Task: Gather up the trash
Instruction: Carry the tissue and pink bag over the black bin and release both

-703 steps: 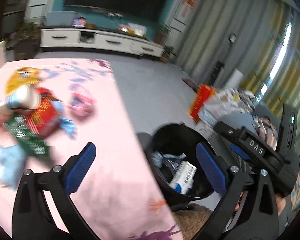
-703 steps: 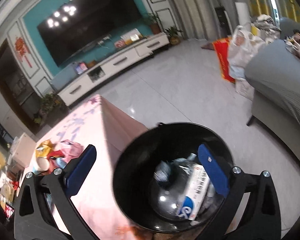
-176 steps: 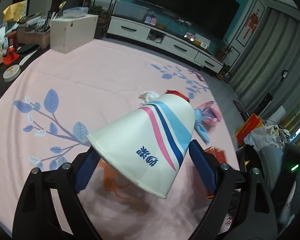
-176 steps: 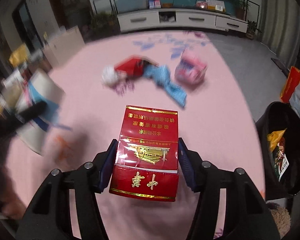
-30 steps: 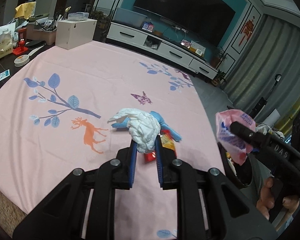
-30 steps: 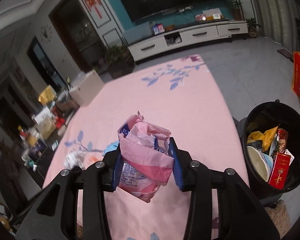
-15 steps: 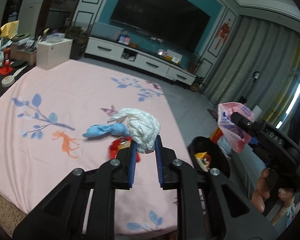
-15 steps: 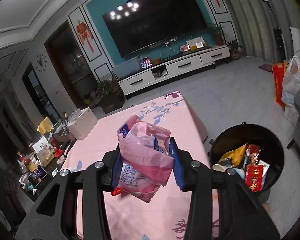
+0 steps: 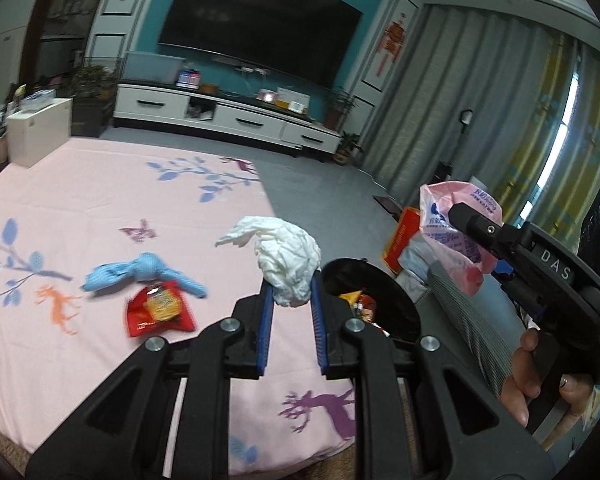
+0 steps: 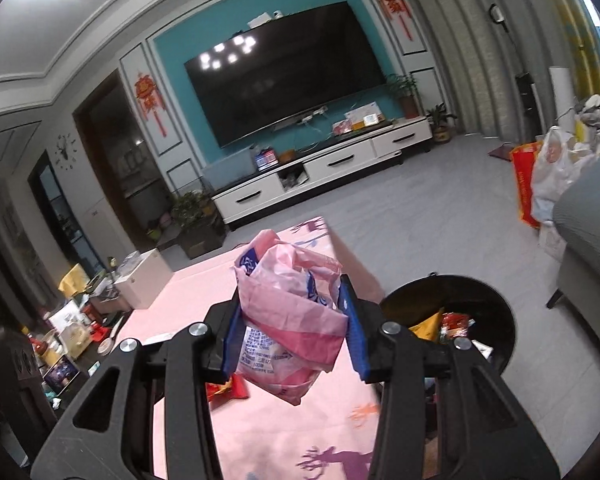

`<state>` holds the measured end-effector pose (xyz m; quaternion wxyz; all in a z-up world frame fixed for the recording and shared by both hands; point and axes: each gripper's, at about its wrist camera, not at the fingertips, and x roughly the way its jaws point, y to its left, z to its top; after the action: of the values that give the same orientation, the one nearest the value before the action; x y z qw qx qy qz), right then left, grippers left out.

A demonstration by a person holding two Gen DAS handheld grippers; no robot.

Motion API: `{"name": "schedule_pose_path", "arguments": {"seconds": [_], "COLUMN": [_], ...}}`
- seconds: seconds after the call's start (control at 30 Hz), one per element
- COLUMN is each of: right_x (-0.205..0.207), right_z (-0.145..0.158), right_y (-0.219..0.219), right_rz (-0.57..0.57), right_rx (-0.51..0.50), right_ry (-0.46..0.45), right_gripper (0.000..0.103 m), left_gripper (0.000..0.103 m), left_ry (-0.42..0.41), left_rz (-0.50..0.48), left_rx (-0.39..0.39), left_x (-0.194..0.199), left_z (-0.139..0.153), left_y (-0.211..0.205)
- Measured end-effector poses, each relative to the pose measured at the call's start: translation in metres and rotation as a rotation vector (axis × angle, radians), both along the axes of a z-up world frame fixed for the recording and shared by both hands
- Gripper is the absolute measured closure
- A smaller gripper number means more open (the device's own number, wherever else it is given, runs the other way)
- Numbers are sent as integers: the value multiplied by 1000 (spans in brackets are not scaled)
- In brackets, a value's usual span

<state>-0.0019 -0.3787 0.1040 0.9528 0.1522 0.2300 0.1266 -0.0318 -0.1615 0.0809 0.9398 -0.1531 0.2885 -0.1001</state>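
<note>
Both hands are loaded and heading for the bin. The left gripper (image 9: 291, 305) has its blue pads pinched almost together on a crumpled white tissue wad (image 9: 286, 258), held up above the pink deer-and-leaf printed tablecloth (image 9: 100, 208). The right gripper (image 10: 290, 334), jaws at a middling width, clamps a crinkled pink plastic bag with blue print (image 10: 288, 316); you can see the same bag out at the right of the left camera's view, with a hand (image 9: 540, 372) on the handle below.

The round black trash bin (image 10: 500, 320) stands on the floor just off the table's edge, already partly filled with wrappers. So this looks like the carry step: two pieces lifted, neither over the opening yet. Next, I'd say, each gripper needs to get above the bin's mouth and let go, one after the other so they don't bump.

Count on the cloth: one twisted light-blue cloth scrap (image 9: 144, 270), one red snack packet (image 9: 158, 314) touching it. Two held, two left, one bin.
</note>
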Motion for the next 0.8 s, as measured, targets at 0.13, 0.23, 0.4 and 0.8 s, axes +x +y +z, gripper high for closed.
{"name": "schedule_pose_path", "arguments": {"seconds": [0.13,0.23,0.4,0.8], "right_x": [3,7,17,45], "right_z": [-4,-10,-25,-70], "right_y": [-22,-41,-73,-128], "right_rz": [-62,-116,-201,-351], "right_rx": [17,38,87,161], "right_ry": [8,23,72,216], "right_gripper": [59,59,59,59], "left_gripper": [84,84,84,84], "left_ry": [-7,-1,22,147], "left_rz": [-77,-137,-219,-364], "left_rx": [15,29,46,61], "left_x": [16,28,48,94], "left_z": [0,-2,-13,-56], "left_y": [-31,-56,-96,-159]}}
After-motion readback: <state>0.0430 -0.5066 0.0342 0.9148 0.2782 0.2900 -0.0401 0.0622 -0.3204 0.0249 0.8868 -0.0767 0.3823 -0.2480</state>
